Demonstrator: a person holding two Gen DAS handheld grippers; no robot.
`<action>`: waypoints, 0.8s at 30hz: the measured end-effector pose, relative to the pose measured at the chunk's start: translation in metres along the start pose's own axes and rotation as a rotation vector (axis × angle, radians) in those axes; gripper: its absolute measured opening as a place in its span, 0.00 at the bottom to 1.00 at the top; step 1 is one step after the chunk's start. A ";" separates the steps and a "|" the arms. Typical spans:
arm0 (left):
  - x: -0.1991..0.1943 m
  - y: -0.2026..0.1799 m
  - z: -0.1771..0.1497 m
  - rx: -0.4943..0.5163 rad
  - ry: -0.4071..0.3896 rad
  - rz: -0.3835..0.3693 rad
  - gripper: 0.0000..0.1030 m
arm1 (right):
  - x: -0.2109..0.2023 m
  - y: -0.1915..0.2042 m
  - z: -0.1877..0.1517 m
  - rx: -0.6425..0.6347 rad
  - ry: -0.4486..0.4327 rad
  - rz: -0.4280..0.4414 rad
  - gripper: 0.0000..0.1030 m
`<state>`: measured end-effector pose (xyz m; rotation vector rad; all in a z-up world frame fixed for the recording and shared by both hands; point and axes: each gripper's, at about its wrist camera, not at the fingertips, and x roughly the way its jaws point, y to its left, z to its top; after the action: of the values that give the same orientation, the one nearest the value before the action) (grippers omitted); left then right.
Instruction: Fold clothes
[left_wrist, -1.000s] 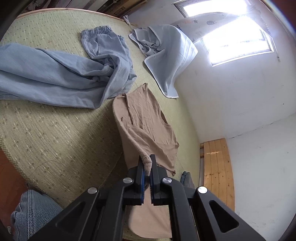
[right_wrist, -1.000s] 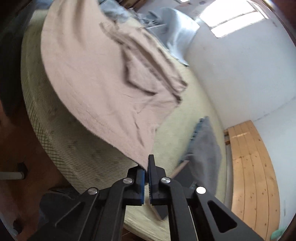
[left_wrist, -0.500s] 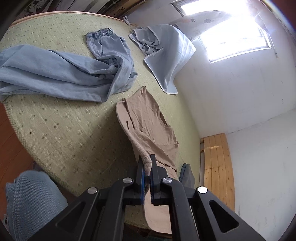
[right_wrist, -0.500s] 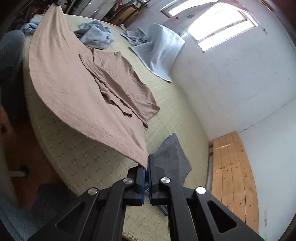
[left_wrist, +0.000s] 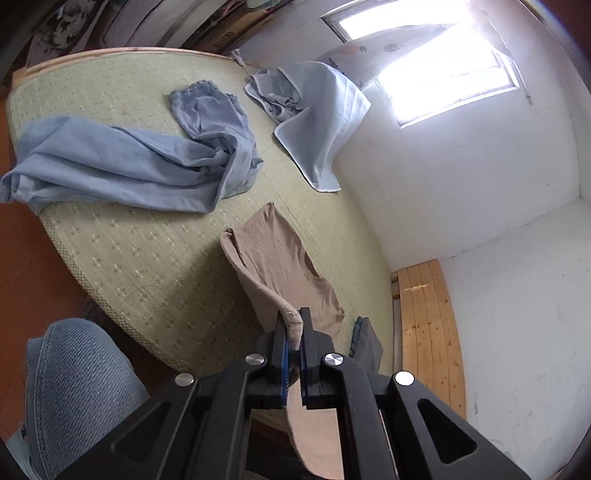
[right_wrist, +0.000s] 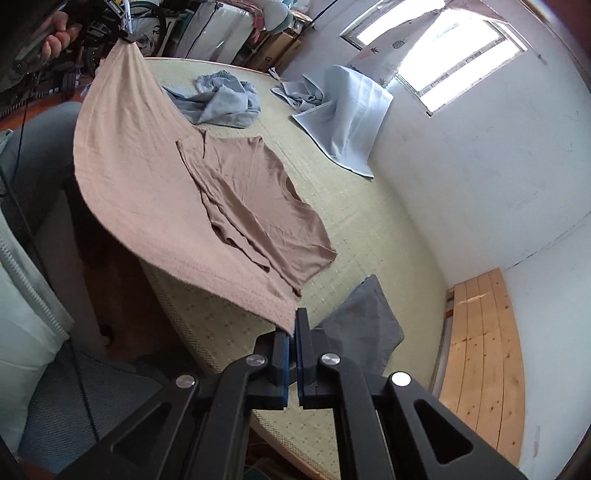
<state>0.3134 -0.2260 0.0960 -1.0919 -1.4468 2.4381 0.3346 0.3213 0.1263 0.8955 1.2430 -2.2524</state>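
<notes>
A tan T-shirt (right_wrist: 236, 192) lies partly on the green mat (right_wrist: 369, 229), its hem lifted off the near edge. My right gripper (right_wrist: 291, 328) is shut on one hem corner. The hem stretches up and left to my left gripper (right_wrist: 123, 35), which a hand holds at the top left. In the left wrist view my left gripper (left_wrist: 293, 325) is shut on the other hem corner of the tan T-shirt (left_wrist: 280, 266); the cloth hangs down between its arms. The shirt's neck end and sleeves rest flat on the mat.
Light blue trousers (left_wrist: 122, 162) lie crumpled at the far left of the mat, a pale blue garment (left_wrist: 314, 110) against the wall under the window. A folded dark grey cloth (right_wrist: 362, 325) sits at the mat's near right edge. A wooden slatted bench (right_wrist: 480, 354) stands right. A person's grey trouser leg (left_wrist: 74, 391) is nearby.
Both grippers have risen and drawn back from the mat with the shirt's hem. The shirt now hangs as a taut sheet between them, with more of the bed in view.
</notes>
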 end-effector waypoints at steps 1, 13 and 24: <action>-0.001 0.000 0.001 -0.001 0.000 0.002 0.02 | 0.000 0.002 0.000 -0.002 0.008 0.015 0.00; -0.004 -0.015 0.012 -0.009 0.003 -0.040 0.02 | -0.001 0.001 0.007 0.014 -0.004 0.129 0.00; -0.041 -0.020 0.000 0.023 -0.006 -0.034 0.02 | -0.025 0.014 -0.005 0.039 0.035 0.221 0.00</action>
<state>0.3384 -0.2327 0.1336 -1.0485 -1.4237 2.4305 0.3629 0.3196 0.1335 1.0366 1.0614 -2.1008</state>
